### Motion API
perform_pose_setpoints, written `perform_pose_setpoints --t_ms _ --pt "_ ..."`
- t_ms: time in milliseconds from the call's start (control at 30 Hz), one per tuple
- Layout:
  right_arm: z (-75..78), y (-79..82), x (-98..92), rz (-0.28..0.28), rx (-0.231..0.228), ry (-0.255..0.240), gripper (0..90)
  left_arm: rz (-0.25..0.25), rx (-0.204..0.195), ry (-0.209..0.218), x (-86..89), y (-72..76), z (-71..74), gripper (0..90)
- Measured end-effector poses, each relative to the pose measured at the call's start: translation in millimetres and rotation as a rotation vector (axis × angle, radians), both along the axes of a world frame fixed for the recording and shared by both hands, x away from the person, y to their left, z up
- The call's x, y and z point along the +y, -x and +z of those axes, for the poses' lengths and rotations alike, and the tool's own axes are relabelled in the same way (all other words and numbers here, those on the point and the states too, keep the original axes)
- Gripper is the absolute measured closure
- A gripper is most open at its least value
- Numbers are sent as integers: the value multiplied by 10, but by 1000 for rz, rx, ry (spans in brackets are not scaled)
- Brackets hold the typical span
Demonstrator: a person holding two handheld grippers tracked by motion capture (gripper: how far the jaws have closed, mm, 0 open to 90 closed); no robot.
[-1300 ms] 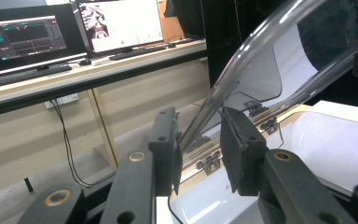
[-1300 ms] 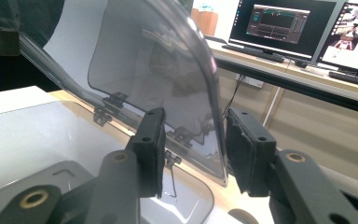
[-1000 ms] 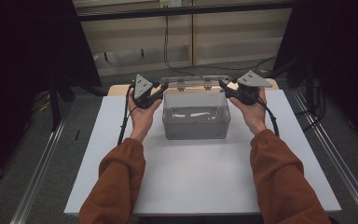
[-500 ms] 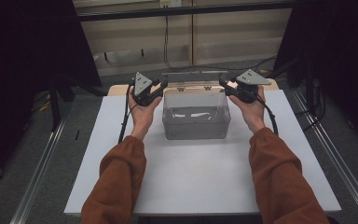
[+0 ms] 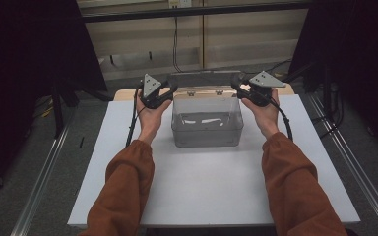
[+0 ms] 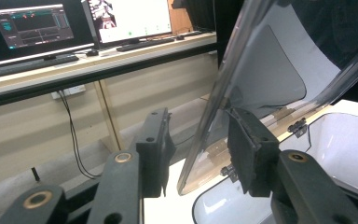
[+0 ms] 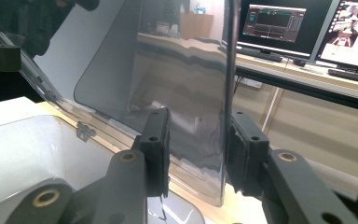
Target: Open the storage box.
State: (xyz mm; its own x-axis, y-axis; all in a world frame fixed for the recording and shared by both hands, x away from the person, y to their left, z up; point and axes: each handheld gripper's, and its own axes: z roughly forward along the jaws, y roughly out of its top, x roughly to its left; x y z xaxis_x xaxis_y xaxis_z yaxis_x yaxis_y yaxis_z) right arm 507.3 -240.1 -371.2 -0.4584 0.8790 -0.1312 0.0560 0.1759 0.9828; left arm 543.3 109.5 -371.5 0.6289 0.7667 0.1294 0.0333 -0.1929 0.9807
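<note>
- A clear plastic box (image 5: 206, 122) stands toward the far side of the white tabletop (image 5: 211, 187), between the person's two hands.
- Its transparent lid (image 5: 203, 78) is swung up on small hinges (image 6: 297, 126) at the box's far rim and stands raised behind the open box.
- The left claw (image 5: 170, 91) sits at the lid's left end, held in the person's left hand (image 5: 150, 115). In the left gripper view (image 6: 200, 149) the lid's edge passes between the two black jaws with a gap to the left-hand jaw, and it lies close against the right-hand jaw; the jaws have just been opening, so they bracket the lid without clamping it.
- The right claw (image 5: 236, 84) is at the lid's right end, in the right hand (image 5: 263, 113). In the right gripper view (image 7: 198, 149) the lid's edge runs upright between the jaws, close to the right-hand pad (image 7: 242, 154) and with space toward the other; whether the pads press on it I cannot tell.
- Beyond the tabletop a shelf (image 6: 98, 65) carries lit monitors (image 6: 32, 28) and keyboards.
- Both orange sleeves (image 5: 128, 191) reach in from the near edge.
</note>
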Motion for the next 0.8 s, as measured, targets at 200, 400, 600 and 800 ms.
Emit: perform_pose_setpoints --t_ms 200,400,600,800 --pt "16 -41 -4 -2 1 -1 625 -15 1 -17 -75 -48 -28 616" --pt "35 -80 -4 -4 3 4 627 -10 16 -30 -90 -91 -82 626" --pt "31 -107 -5 -9 -4 -8 629 -7 17 -28 -91 -121 -102 641" --pt "40 -129 -3 -11 -5 -13 631 5 22 -31 -80 -159 -117 616"
